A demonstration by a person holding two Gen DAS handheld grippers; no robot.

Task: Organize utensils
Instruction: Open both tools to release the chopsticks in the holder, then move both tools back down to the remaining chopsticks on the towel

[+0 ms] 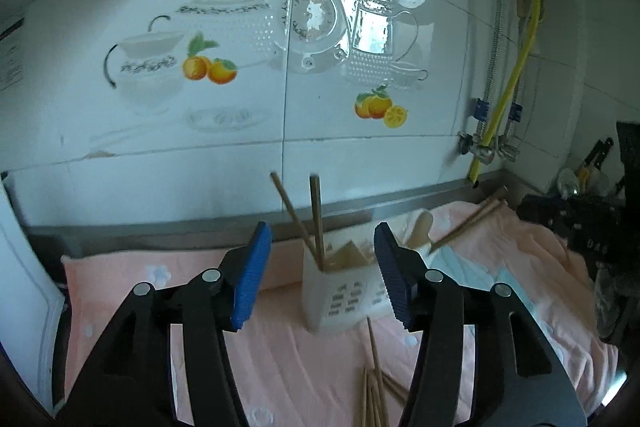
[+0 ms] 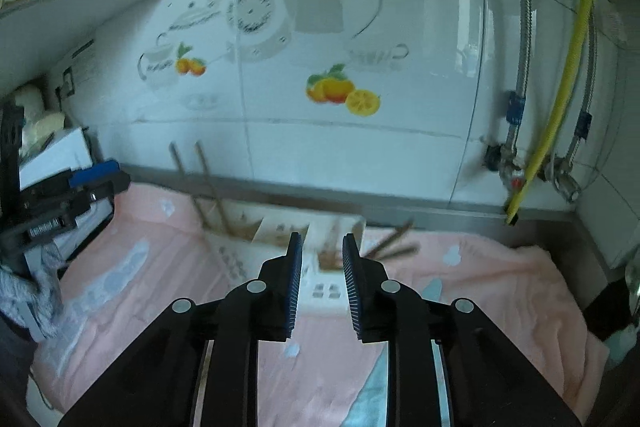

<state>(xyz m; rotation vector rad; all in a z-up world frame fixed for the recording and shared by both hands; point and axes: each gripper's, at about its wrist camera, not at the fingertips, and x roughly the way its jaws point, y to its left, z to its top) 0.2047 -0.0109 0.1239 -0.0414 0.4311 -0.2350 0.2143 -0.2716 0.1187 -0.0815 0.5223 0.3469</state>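
Observation:
A white utensil holder (image 1: 340,295) with several compartments stands on the pink towel (image 1: 280,355). Two chopsticks (image 1: 316,219) stand upright in it. More loose chopsticks (image 1: 374,387) lie on the towel in front of it. My left gripper (image 1: 323,227) is open just short of the holder, with nothing between its blue pads. In the right wrist view the holder (image 2: 276,227) sits straight ahead with the two chopsticks (image 2: 212,187) in its left compartment, and blurred wooden sticks (image 2: 394,243) jut out on its right. My right gripper (image 2: 322,237) stands narrowly open and empty. The left gripper (image 2: 96,179) shows at the left edge.
A tiled wall (image 1: 320,147) with teapot and fruit decals rises right behind the counter. A yellow hose (image 2: 560,99) and metal valves (image 2: 504,163) run down at the right. A dark rack (image 1: 588,219) with knives stands far right, a white box (image 2: 60,151) far left.

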